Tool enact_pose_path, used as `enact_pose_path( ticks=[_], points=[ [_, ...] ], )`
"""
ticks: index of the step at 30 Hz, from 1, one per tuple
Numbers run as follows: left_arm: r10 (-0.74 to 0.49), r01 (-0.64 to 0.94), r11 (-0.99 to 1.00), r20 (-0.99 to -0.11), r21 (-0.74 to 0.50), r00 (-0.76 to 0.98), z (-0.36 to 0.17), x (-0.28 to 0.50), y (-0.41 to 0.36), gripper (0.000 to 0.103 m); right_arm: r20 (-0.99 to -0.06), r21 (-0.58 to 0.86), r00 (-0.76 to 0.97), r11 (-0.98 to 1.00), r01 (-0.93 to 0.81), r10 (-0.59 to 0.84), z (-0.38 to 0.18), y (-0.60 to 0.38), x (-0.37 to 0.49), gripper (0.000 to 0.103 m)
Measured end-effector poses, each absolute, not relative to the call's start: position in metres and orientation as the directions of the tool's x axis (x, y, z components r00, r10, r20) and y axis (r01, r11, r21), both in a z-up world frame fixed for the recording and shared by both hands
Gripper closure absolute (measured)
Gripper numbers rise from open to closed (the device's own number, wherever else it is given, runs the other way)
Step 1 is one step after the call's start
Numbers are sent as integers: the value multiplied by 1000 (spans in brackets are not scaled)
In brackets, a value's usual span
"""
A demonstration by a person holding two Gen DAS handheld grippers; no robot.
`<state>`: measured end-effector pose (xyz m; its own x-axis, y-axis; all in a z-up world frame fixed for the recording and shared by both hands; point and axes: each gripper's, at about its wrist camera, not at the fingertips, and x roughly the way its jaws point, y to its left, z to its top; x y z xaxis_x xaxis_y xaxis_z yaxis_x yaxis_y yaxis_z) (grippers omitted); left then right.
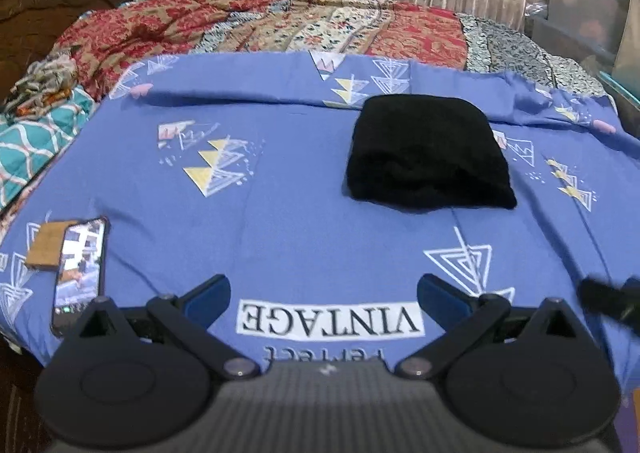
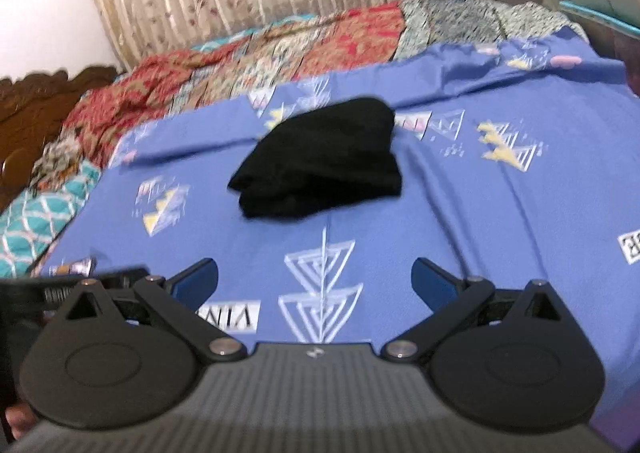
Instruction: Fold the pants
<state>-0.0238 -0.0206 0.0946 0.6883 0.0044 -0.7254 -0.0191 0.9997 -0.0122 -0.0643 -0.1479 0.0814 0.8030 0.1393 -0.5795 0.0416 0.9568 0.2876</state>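
The black fabric pants (image 1: 430, 153) lie in a compact folded bundle on my blue patterned bedsheet (image 1: 280, 193); my left gripper (image 1: 324, 293) and right gripper (image 2: 314, 279) gape empty; little seems left.

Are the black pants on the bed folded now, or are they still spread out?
Folded. The black pants lie as a compact, layered bundle on the blue sheet; no legs extend. Both grippers are open and away from them.
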Motion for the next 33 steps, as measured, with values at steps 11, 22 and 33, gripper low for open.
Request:
enact_pose_path(
  ticks=[11, 22, 33],
  points=[
    [81, -55, 997, -730, 60, 678, 81, -37, -34, 0, -643, 326, 750, 942, 83, 156, 64, -143, -65, 0],
    [104, -41, 994, -756, 102, 646, 74, -37, -39, 0, -647, 333, 744, 940, 81, 165, 63, -142, -67, 0],
    [128, -53, 991, -777, 122, 617, 69, -31, -35, 0, -648, 332, 743, 940, 79, 167, 63, -143, -67, 0]
  ],
)
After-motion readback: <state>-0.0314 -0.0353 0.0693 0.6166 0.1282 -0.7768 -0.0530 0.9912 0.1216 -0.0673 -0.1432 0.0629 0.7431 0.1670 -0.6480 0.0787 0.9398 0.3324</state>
